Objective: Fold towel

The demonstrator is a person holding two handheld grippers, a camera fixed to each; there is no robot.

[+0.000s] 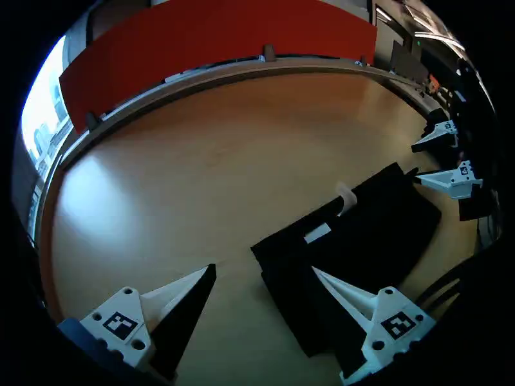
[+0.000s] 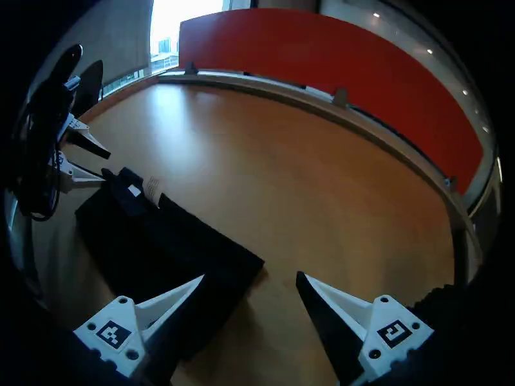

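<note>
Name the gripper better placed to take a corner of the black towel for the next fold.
Right, narrowly. The right gripper is open, and a corner of the towel points into its gap. The left gripper is open too, but faces a stepped, layered edge.

The smooth light-brown wooden tabletop [image 1: 193,180] lies open across the centre and left of the left gripper view, bounded at the top by a long upright red partition panel [image 1: 212,38] on its far edge. A flat black folded towel [image 1: 373,231] occupies the lower right, with the white right gripper [image 1: 444,161] just beside its far right end. In the right gripper view, bare wood spans centre and right.
</note>
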